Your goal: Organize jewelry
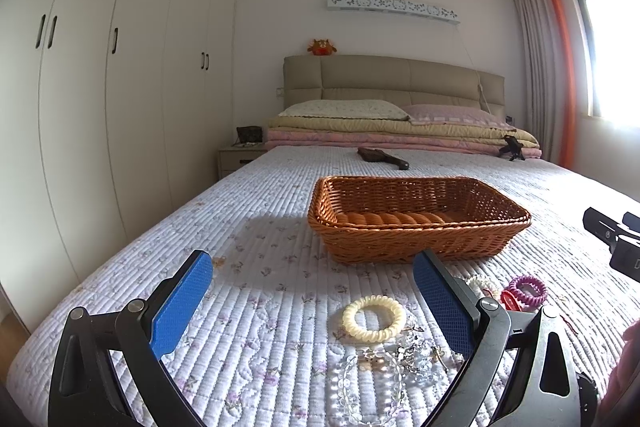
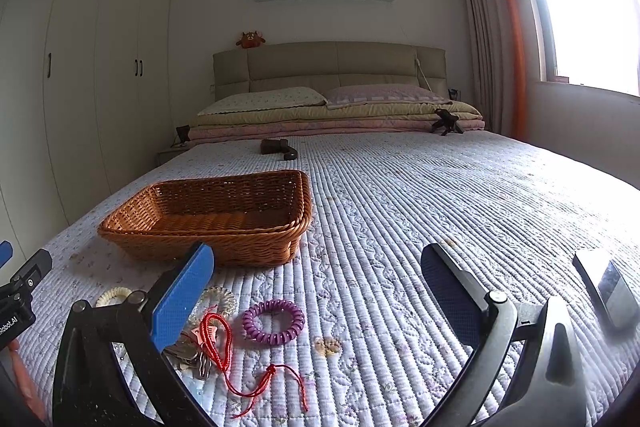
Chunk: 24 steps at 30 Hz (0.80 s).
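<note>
Jewelry (image 1: 384,351) lies between the left tool's (image 1: 312,275) spread fingers.

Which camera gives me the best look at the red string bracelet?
The right wrist view: the red string bracelet lies whole beside the purple coil hair tie. The left wrist view shows only a red sliver behind its finger.

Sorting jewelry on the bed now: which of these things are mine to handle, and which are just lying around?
For the job:
brown woven wicker basket
cream spiral coil bracelet
purple spiral coil bracelet
red cord bracelet
clear crystal bead strand

Just lying about:
dark wooden brush
small black tripod
grey phone-like slab
</note>
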Motion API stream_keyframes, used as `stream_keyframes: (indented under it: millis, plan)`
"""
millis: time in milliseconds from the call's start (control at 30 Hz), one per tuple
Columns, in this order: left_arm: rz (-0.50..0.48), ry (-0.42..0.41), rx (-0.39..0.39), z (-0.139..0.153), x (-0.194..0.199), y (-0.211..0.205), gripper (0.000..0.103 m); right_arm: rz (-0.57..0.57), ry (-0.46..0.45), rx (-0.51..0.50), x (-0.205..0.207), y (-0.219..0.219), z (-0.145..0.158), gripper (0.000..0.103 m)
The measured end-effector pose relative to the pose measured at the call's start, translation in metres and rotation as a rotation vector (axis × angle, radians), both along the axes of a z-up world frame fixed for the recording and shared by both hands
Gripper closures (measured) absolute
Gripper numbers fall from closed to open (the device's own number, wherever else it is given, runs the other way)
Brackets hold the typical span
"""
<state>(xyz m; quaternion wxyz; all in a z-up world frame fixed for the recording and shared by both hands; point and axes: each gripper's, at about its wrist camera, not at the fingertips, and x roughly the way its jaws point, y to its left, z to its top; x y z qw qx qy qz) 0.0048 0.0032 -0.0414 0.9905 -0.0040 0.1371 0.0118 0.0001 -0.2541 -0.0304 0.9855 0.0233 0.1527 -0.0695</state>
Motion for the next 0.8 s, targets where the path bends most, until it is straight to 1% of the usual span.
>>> stream_keyframes:
  millis: [200,300,367,433,467,533,567,667,700,733,767,800]
  plan:
    - [-0.001,0.002,-0.002,0.000,0.001,0.000,0.003,-0.015,-0.010,0.014,-0.001,-0.001,0.000,0.000]
    - [-0.004,0.004,-0.006,0.000,0.001,0.001,0.003,-0.043,0.003,0.011,0.000,-0.003,0.000,0.000]
    - [-0.021,0.024,-0.019,-0.001,0.003,0.003,0.003,-0.043,0.020,0.007,0.002,-0.005,0.000,0.000]
    - [-0.047,0.084,-0.036,0.000,0.009,0.010,0.003,-0.025,0.059,0.014,0.006,-0.006,0.000,0.000]
    - [-0.057,0.119,-0.050,0.000,0.012,0.016,0.003,-0.012,0.101,0.014,0.009,-0.006,-0.001,0.000]
    - [-0.102,0.211,-0.083,-0.001,0.023,0.029,0.003,-0.008,0.151,0.007,0.013,-0.008,-0.002,0.000]
    - [-0.123,0.245,-0.093,-0.002,0.027,0.034,0.003,-0.004,0.143,0.013,0.014,-0.010,-0.003,0.000]
    - [-0.161,0.319,-0.142,-0.008,0.033,0.047,0.003,0.023,0.175,0.021,0.023,-0.018,-0.001,0.000]
    - [-0.185,0.339,-0.167,-0.011,0.034,0.050,0.003,0.037,0.194,0.024,0.027,-0.020,-0.001,0.002]
    - [-0.208,0.358,-0.187,-0.013,0.035,0.052,0.003,0.059,0.213,0.024,0.031,-0.020,-0.003,0.011]
    - [-0.220,0.384,-0.203,-0.017,0.037,0.054,0.003,0.085,0.250,0.026,0.037,-0.019,-0.005,0.026]
    - [-0.225,0.410,-0.214,-0.020,0.040,0.055,0.004,0.108,0.280,0.027,0.042,-0.017,-0.009,0.034]
